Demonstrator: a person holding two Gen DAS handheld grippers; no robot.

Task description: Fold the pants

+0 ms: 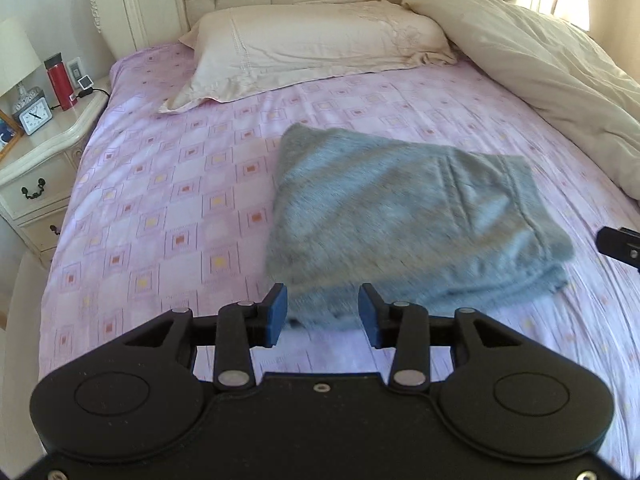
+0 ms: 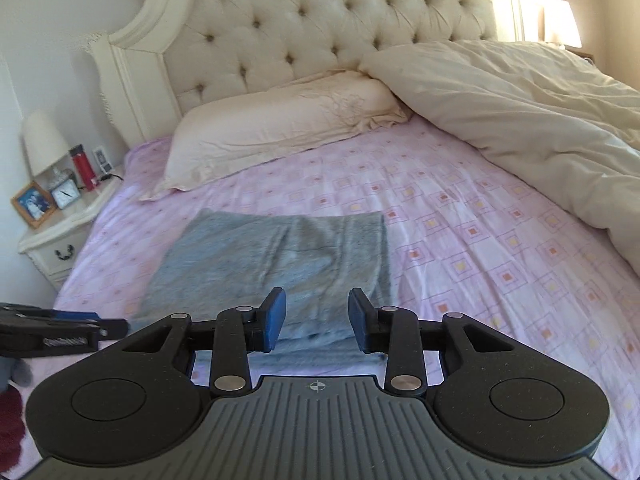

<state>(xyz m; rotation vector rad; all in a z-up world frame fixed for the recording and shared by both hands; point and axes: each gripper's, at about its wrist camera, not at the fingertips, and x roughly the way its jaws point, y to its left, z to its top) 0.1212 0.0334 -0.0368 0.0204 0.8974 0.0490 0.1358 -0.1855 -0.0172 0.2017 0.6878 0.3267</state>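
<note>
Bed (image 2: 460, 216) carries one duvet (image 2: 520, 112), one pillow (image 2: 280, 128) and one pair of grey pants (image 2: 280, 256), folded flat on the pink sheet. Two grippers, left gripper (image 1: 323, 312) and right gripper (image 2: 317, 318), hover at its near edge, fingers spread, pinching nothing.

The folded pants (image 1: 404, 216) were heathered grey. The bed sheet (image 1: 168, 200) was lilac-pink, printed with nested squares centred orange or yellow. Pillow (image 1: 312, 48), duvet (image 2: 520, 120) and tufted headboard (image 2: 320, 20) were cream. The flask (image 1: 58, 80) was red, black-capped.
</note>
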